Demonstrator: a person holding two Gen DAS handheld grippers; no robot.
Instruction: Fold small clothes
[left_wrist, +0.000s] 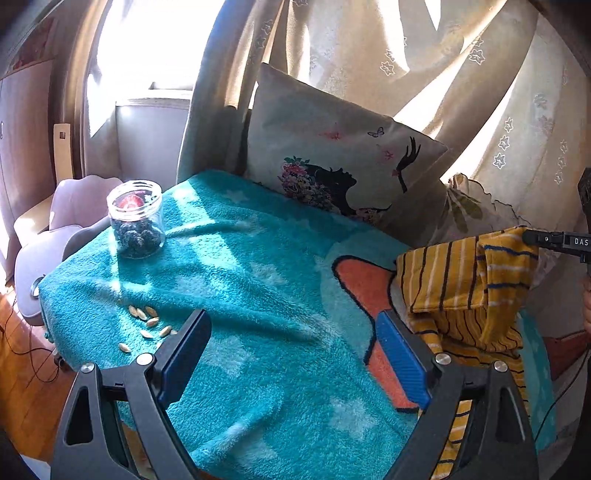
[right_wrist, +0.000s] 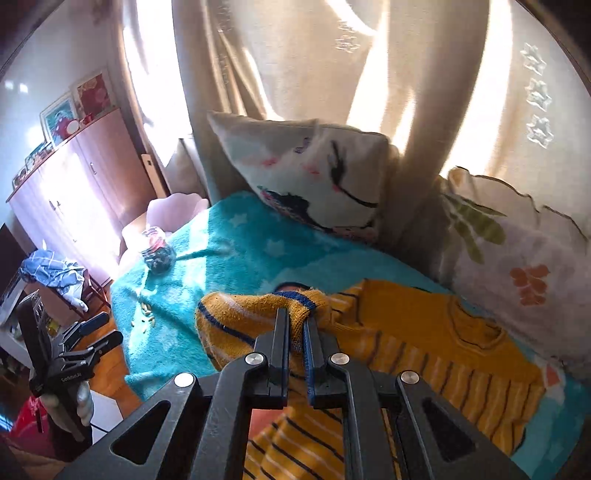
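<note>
A small mustard-yellow striped sweater (right_wrist: 443, 343) lies on the teal fleece blanket (right_wrist: 229, 236). My right gripper (right_wrist: 295, 314) is shut on a fold of the sweater and holds it lifted above the blanket. In the left wrist view the lifted fold (left_wrist: 469, 280) hangs from the right gripper (left_wrist: 532, 238) at the right edge. My left gripper (left_wrist: 291, 325) is open and empty, low over the blanket (left_wrist: 240, 280), left of the sweater. It also shows at the lower left of the right wrist view (right_wrist: 99, 328).
A glass jar (left_wrist: 135, 218) stands near the blanket's far left corner, with several seeds (left_wrist: 147, 325) scattered in front of it. A printed pillow (left_wrist: 332, 162) and a floral pillow (right_wrist: 517, 258) lean against the curtain behind. A pink chair (left_wrist: 55, 236) stands to the left.
</note>
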